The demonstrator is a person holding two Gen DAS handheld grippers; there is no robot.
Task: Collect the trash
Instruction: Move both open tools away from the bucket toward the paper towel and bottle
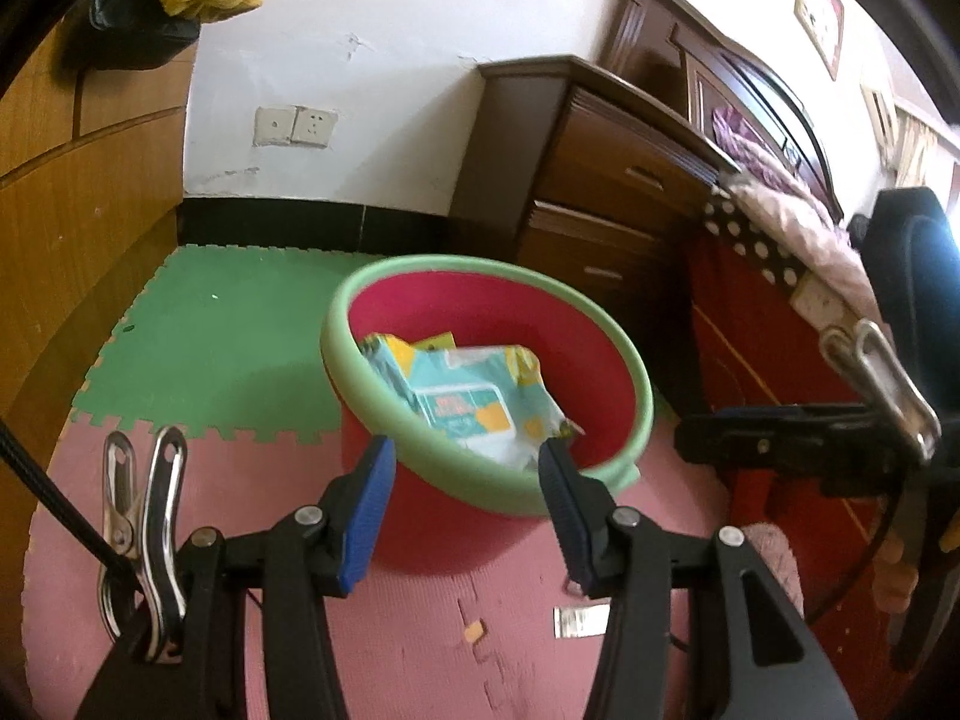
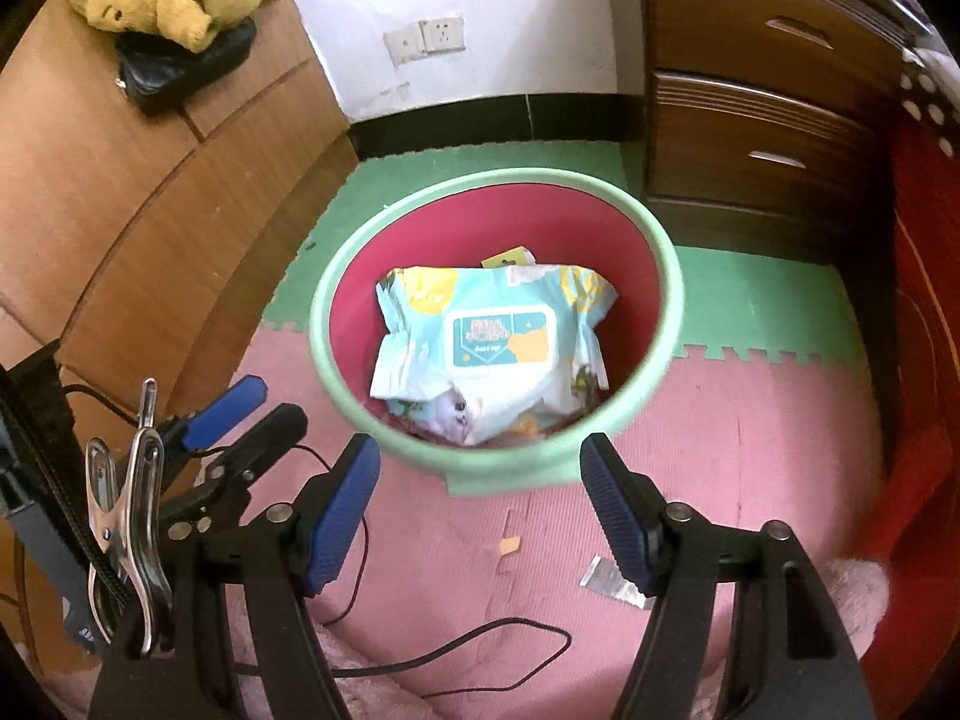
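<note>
Right claw (image 2: 480, 474): released, nothing between its blue pads, held above the near rim of the bin (image 2: 651, 252). Left claw (image 1: 465, 468): also released and empty, at the bin's near rim. Bin: red, green-rimmed, standing on the pink and green floor mat (image 2: 750, 420). Wet-wipe pack (image 2: 492, 342) lies inside. Two small scraps, one orange (image 2: 510, 546), one silvery (image 2: 612, 579), remain on the mat nearby.

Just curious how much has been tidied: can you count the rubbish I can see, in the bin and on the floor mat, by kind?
Wipes packs in the bin: 1
Yellow scraps under the pack: 1
Silvery wrappers on the mat: 1
Orange bits on the mat: 1
Total: 4
</note>
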